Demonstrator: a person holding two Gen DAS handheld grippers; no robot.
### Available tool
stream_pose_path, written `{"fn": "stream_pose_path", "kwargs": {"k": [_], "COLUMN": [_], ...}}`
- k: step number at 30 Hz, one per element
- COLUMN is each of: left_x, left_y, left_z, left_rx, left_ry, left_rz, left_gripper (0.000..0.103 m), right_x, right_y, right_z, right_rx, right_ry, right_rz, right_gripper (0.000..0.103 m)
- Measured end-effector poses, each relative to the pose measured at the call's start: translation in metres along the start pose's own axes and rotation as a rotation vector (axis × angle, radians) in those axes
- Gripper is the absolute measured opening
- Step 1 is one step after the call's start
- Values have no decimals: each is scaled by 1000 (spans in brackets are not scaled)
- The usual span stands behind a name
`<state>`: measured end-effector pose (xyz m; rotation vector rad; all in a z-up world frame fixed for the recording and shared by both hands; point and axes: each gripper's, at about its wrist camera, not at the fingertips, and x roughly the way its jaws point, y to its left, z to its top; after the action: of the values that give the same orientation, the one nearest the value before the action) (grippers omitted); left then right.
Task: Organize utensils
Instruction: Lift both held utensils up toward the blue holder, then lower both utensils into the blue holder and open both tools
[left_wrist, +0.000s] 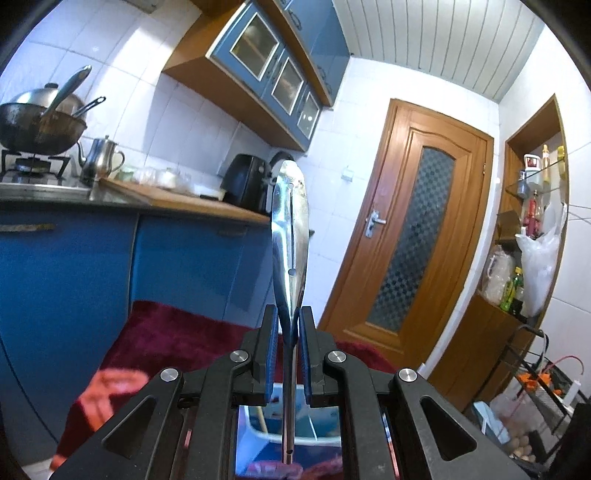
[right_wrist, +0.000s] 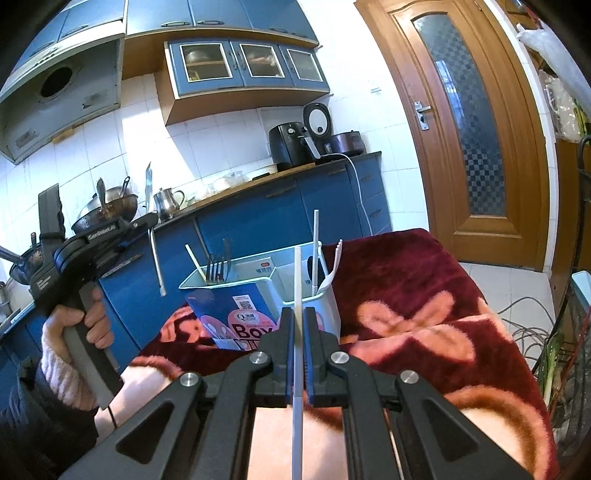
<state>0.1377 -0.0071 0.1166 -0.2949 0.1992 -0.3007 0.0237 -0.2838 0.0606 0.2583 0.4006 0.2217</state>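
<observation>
The left tool (left_wrist: 287, 325) is clamped on a shiny metal utensil (left_wrist: 290, 229), its blue pads pressing the narrow neck while the broad slotted blade rises upright ahead of the fingers and the thin handle runs back between the arms. Only the left wrist view shows this grip close up. Below the tool it also gives a glimpse of the white-rimmed box (left_wrist: 258, 432), seen through the gap in the frame.

The right tool (right_wrist: 298, 325) is clamped on a thin white stick (right_wrist: 297, 280) that stands up between its pads and runs back toward the camera. Just ahead of it stands the utensil box (right_wrist: 236, 314), a blue and white carton with pink print, resting on a dark red blanket (right_wrist: 413, 295) patterned in pink. The box has two compartments. The one nearer the kitchen counter (right_wrist: 258, 177) holds dark forks (right_wrist: 218, 271) and a pale stick (right_wrist: 195, 260); the other holds white plastic cutlery (right_wrist: 327, 273) and a tall white stick (right_wrist: 315, 243).

The right wrist view alone shows the left tool (right_wrist: 122, 229) from the side, raised beyond the blanket's left edge, with a hand (right_wrist: 85, 317) in a pale fuzzy cuff around its grey handle. There the metal utensil (right_wrist: 157, 258) hangs slanting down below the jaws.
</observation>
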Motion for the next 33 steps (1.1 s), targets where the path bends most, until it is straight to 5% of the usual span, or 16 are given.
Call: {"fn": "stream_pose_path", "kwargs": {"k": [13, 33], "left_x": [34, 44], "left_y": [14, 21], "left_z": [-22, -37], "left_rx": [-9, -1], "left_ry": [-30, 2], "left_rz": [71, 57], "left_gripper": [11, 11], "right_x": [11, 78], "right_y": [2, 22], "right_z": [11, 96], "right_rx": [-26, -92], "right_ry": [0, -118], "right_rz": [5, -56], "right_gripper": [6, 6]}}
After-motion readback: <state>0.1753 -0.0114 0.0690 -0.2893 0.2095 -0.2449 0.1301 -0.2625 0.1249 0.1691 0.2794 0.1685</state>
